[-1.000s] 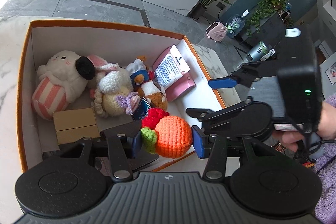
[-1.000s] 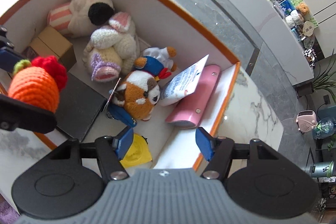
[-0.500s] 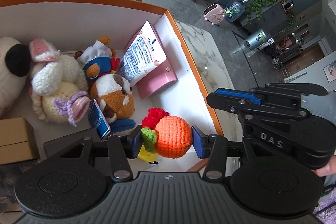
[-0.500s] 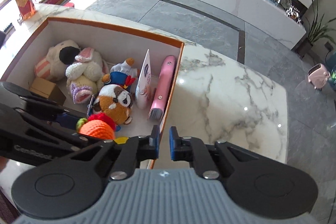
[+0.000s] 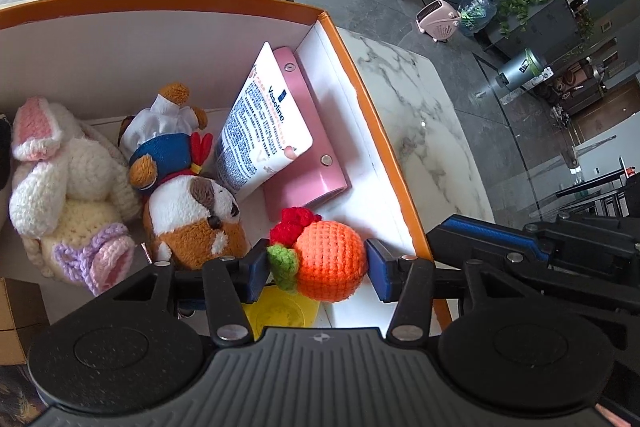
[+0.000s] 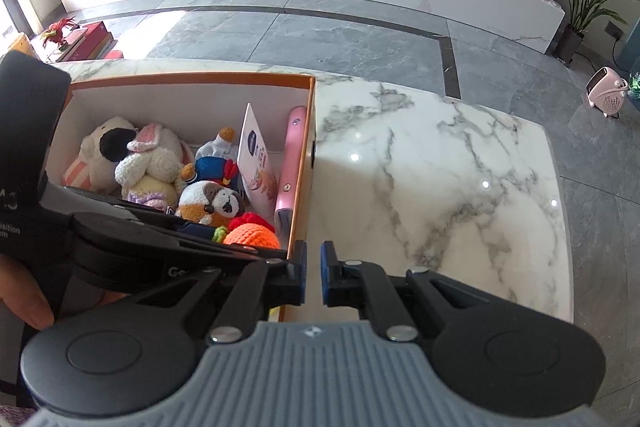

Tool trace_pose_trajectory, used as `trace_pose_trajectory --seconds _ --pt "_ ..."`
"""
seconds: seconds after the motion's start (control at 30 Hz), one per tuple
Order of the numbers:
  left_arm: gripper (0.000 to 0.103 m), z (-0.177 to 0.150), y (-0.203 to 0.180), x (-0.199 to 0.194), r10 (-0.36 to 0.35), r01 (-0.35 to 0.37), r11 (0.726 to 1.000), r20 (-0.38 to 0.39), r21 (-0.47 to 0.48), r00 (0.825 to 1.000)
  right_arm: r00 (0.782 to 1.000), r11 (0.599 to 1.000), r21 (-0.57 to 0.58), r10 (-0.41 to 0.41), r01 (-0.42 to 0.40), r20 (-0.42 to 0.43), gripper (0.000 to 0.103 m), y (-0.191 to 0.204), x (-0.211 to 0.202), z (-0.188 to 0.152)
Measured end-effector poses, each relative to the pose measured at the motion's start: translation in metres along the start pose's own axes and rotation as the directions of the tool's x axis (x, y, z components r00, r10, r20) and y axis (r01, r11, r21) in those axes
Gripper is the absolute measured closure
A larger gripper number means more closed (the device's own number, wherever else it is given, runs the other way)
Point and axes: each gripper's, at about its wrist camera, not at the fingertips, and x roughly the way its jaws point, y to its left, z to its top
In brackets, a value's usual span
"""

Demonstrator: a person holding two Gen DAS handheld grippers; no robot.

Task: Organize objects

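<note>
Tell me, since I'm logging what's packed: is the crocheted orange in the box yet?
Not yet. The crocheted orange sits between the left gripper fingers, above the orange-rimmed box.

You see a box [image 5: 352, 67] with an orange rim and white inner walls, on a white table [image 6: 440, 167] with grey marble veins. In your left gripper [image 5: 316, 263], which has blue pads and black arms, is a crochet ball [image 5: 332, 259] in orange, with a green leaf and a red tuft. Under it lies a yellow thing [image 5: 280, 311]. The case [image 5: 308, 147] is pink with silver studs. The tube [image 5: 264, 131] is white with blue print. One plush [image 5: 192, 215] is brown and white, another [image 5: 168, 131] wears blue and white with red. The knitted rabbit [image 5: 68, 183] is cream, pink and lilac. Your right gripper [image 6: 314, 275] is also black with blue pads.
</note>
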Motion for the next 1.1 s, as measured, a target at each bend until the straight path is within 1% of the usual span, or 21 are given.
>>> trace_pose_trajectory --seconds 0.07,0.17,0.23,0.27,0.33,0.43,0.5,0.53,0.6,0.67,0.73,0.8,0.87,0.93,1.0,1.03,1.1 --pt "0.033 0.0 0.003 -0.002 0.006 -0.006 1.0 0.014 -0.007 1.0 1.0 1.0 0.001 0.003 -0.003 0.0 0.095 0.0 0.001 -0.001" --pt "0.03 -0.001 0.007 -0.008 -0.007 0.007 1.0 0.026 -0.003 1.0 1.0 1.0 0.011 0.01 -0.01 0.002 0.095 -0.001 0.001 -0.003" --pt "0.03 -0.002 0.009 -0.014 -0.01 0.01 1.0 0.032 0.0 0.999 1.0 1.0 0.021 0.014 -0.014 0.005 0.095 -0.002 0.001 -0.004" --pt "0.032 -0.002 0.009 -0.018 -0.006 0.006 1.0 0.033 0.01 0.999 1.0 1.0 0.026 0.016 -0.016 0.005 0.095 -0.003 0.001 -0.004" --pt "0.038 -0.005 0.008 -0.029 0.024 -0.026 0.999 0.045 0.042 0.999 1.0 0.999 0.04 0.02 -0.02 0.011 0.095 -0.004 0.0 -0.005" --pt "0.038 -0.012 0.008 -0.052 0.067 -0.074 0.993 0.086 0.09 0.994 0.999 0.997 0.075 0.031 -0.033 0.019 0.095 -0.007 -0.003 -0.007" --pt "0.041 -0.017 0.011 -0.071 0.101 -0.114 0.988 0.116 0.108 0.988 0.999 0.994 0.103 0.041 -0.043 0.028 0.094 -0.01 -0.006 -0.008" --pt "0.044 -0.021 0.011 -0.082 0.132 -0.149 0.982 0.138 0.118 0.982 0.998 0.992 0.115 0.046 -0.05 0.034 0.093 -0.012 -0.008 -0.009" --pt "0.045 -0.028 0.016 -0.104 0.195 -0.221 0.967 0.19 0.129 0.962 0.997 0.988 0.137 0.071 -0.076 0.041 0.089 -0.013 -0.011 -0.011" --pt "0.045 -0.036 0.021 -0.128 0.264 -0.304 0.943 0.25 0.137 0.932 0.995 0.984 0.152 0.086 -0.091 0.041 0.089 -0.012 -0.011 -0.014" --pt "0.045 -0.043 0.031 -0.15 0.327 -0.376 0.918 0.291 0.128 0.899 0.996 0.984 0.15 0.086 -0.091 0.038 0.089 -0.009 -0.011 -0.018" --pt "0.045 -0.049 0.042 -0.165 0.39 -0.438 0.893 0.309 0.102 0.867 0.995 0.983 0.155 0.093 -0.097 0.034 0.089 -0.007 -0.01 -0.021" --pt "0.045 -0.058 0.055 -0.178 0.438 -0.477 0.877 0.313 0.058 0.843 0.995 0.983 0.156 0.096 -0.099 0.031 0.088 -0.004 -0.009 -0.024" --pt "0.042 -0.067 0.07 -0.185 0.47 -0.494 0.87 0.302 0.002 0.829 0.997 0.987 0.139 0.076 -0.079 0.026 0.084 0.0 -0.007 -0.027" --pt "0.042 -0.076 0.086 -0.186 0.479 -0.487 0.872 0.274 -0.046 0.834 0.998 0.99 0.128 0.06 -0.063 0.026 0.076 0.004 -0.006 -0.03" --pt "0.042 -0.081 0.092 -0.187 0.475 -0.476 0.877 0.26 -0.063 0.841 0.998 0.991 0.125 0.053 -0.056 0.025 0.075 0.006 -0.005 -0.032" --pt "0.042 -0.089 0.101 -0.185 0.451 -0.446 0.892 0.235 -0.077 0.861 0.999 0.992 0.123 0.039 -0.041 0.018 0.075 0.009 -0.003 -0.036"
